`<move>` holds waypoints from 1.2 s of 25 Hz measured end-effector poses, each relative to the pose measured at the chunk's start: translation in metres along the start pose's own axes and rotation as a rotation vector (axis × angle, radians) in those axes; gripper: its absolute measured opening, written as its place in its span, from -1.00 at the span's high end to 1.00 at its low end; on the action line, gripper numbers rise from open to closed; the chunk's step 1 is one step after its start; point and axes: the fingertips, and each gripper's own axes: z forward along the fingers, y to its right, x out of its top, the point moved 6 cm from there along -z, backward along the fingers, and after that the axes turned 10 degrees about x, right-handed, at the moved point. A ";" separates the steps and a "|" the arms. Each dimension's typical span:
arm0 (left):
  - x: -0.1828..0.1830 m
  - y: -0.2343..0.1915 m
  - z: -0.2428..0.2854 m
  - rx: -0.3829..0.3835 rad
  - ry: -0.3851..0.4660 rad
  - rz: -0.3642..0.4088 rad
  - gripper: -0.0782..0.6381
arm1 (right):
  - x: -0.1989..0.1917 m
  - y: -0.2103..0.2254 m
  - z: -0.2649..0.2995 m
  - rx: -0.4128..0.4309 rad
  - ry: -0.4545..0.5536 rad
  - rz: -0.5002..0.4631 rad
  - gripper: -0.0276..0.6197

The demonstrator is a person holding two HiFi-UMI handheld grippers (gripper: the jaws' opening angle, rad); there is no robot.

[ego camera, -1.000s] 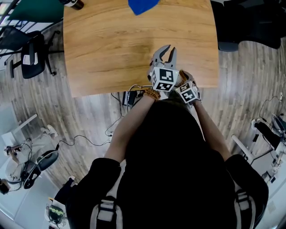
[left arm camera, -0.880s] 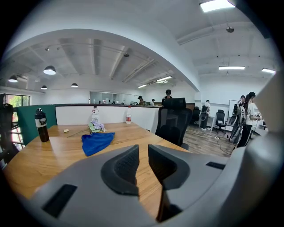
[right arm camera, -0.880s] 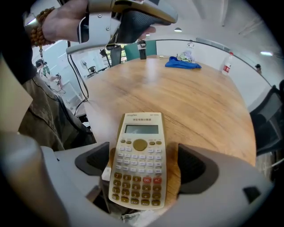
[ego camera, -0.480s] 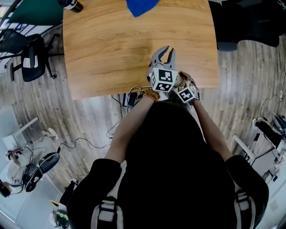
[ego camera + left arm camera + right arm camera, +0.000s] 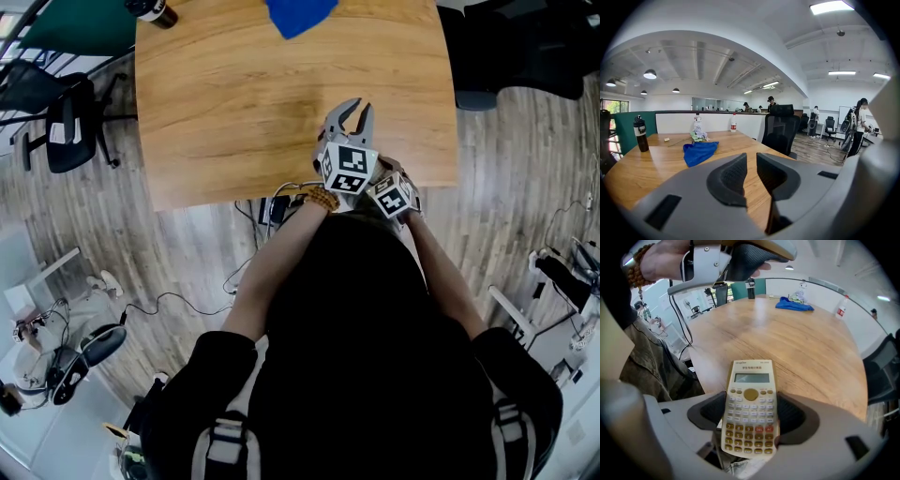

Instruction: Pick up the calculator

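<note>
A cream calculator (image 5: 750,406) with a grey screen lies at the near edge of the wooden table (image 5: 797,348), partly over the edge. My right gripper (image 5: 751,412) points steeply down, its jaws closing from both sides, and both pads meet the calculator's long edges. In the head view only the right gripper's marker cube (image 5: 392,197) shows; the calculator is hidden there. My left gripper (image 5: 352,112) hovers level just above and beyond it. Its jaws stand slightly apart with nothing between them, as the left gripper view (image 5: 751,171) shows.
A blue cloth (image 5: 298,14) lies at the table's far edge, with a black bottle (image 5: 150,9) at the far left corner. Plastic bottles (image 5: 697,124) stand beyond the cloth. A black office chair (image 5: 780,129) stands off the table's right side, another chair (image 5: 66,117) off its left.
</note>
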 end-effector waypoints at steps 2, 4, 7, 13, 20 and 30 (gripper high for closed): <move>0.001 0.000 -0.001 -0.002 0.003 0.001 0.57 | 0.001 0.000 0.000 0.010 0.007 0.023 -0.17; 0.001 -0.001 -0.002 -0.003 0.002 0.003 0.57 | 0.003 0.001 -0.001 0.038 0.016 0.069 -0.15; 0.002 -0.002 -0.002 -0.005 0.006 0.004 0.57 | 0.012 0.008 -0.007 0.057 0.050 0.130 -0.14; 0.000 -0.012 -0.003 0.012 0.011 -0.006 0.57 | 0.033 0.035 -0.020 0.007 0.153 0.192 -0.14; -0.004 -0.027 -0.002 0.030 0.009 -0.057 0.57 | 0.057 0.070 -0.036 -0.001 0.295 0.302 -0.14; 0.002 -0.048 -0.001 0.065 0.029 -0.074 0.57 | 0.130 0.090 -0.111 -0.033 0.556 0.289 -0.14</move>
